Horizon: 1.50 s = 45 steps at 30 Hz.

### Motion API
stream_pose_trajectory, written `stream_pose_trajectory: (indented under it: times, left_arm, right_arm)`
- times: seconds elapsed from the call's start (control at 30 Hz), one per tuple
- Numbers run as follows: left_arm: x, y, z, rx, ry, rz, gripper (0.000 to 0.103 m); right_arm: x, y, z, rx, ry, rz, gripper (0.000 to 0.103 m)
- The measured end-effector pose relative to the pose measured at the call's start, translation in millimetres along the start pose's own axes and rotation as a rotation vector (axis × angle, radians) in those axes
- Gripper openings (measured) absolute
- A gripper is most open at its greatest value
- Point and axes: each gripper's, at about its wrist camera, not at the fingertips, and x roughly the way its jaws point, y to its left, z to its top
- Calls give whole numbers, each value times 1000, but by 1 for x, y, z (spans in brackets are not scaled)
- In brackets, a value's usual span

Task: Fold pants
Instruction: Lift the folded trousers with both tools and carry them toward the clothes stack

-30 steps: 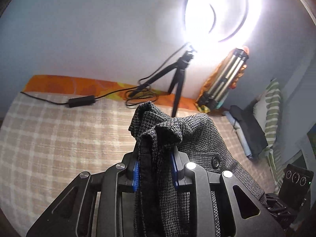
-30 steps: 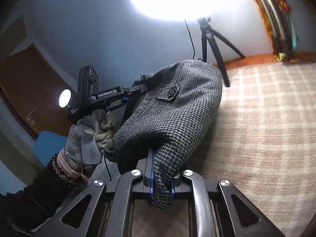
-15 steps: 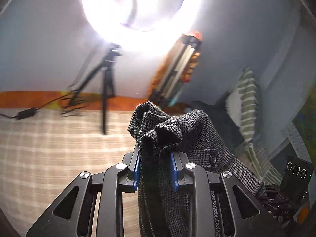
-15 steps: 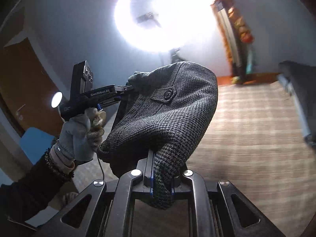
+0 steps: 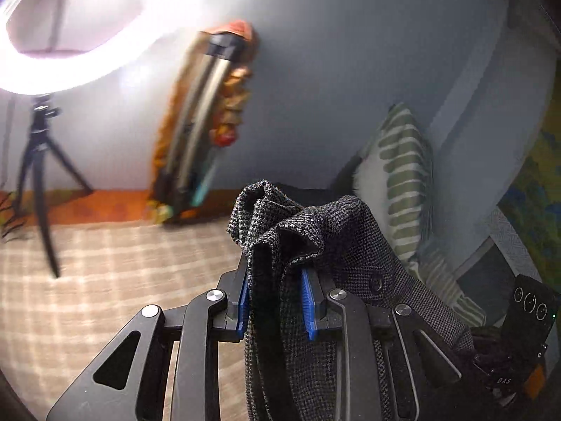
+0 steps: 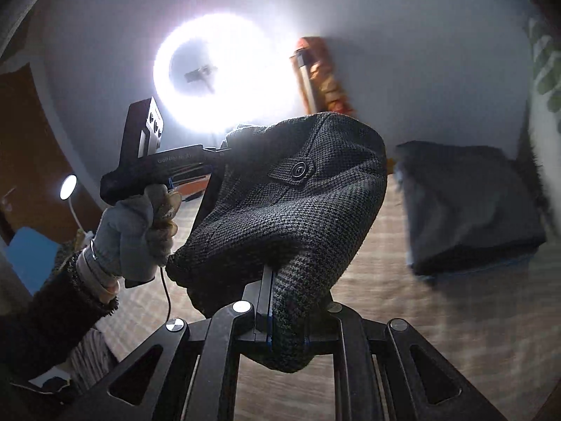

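Note:
The pants are dark grey houndstooth with a buttoned pocket flap. Both grippers hold them up in the air above a checked bed cover. My left gripper is shut on a bunched edge of the fabric, which hangs down between its blue pads. My right gripper is shut on another edge, and the cloth stretches from it up to the left gripper's body, held in a gloved hand.
A lit ring light on a black tripod stands at the bed's far edge. A folded tripod bundle leans on the wall. A dark folded pile and a striped pillow lie at the right.
Both grippers have swung to the right with the pants still held; the ring light and tripod slid left in both views, and the dark folded pile came into the right view.

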Motion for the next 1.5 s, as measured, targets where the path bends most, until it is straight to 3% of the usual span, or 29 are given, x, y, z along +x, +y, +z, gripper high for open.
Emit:
stream_pose_trajectory:
  times: [0.37, 0.63, 0.93, 1.5]
  left_arm:
    - [75, -56, 43, 26, -28, -53, 22]
    - [128, -81, 61, 53, -24, -47, 22]
    - [173, -83, 77, 47, -14, 14, 22]
    - [234, -84, 59, 105, 90, 160, 23]
  right_arm:
    - [-39, -74, 40, -72, -37, -139, 9]
    - [-51, -137, 63, -80, -38, -226, 9]
    - [-31, -192, 82, -57, -38, -245, 9]
    - [14, -242, 66, 9, 123, -299, 15]
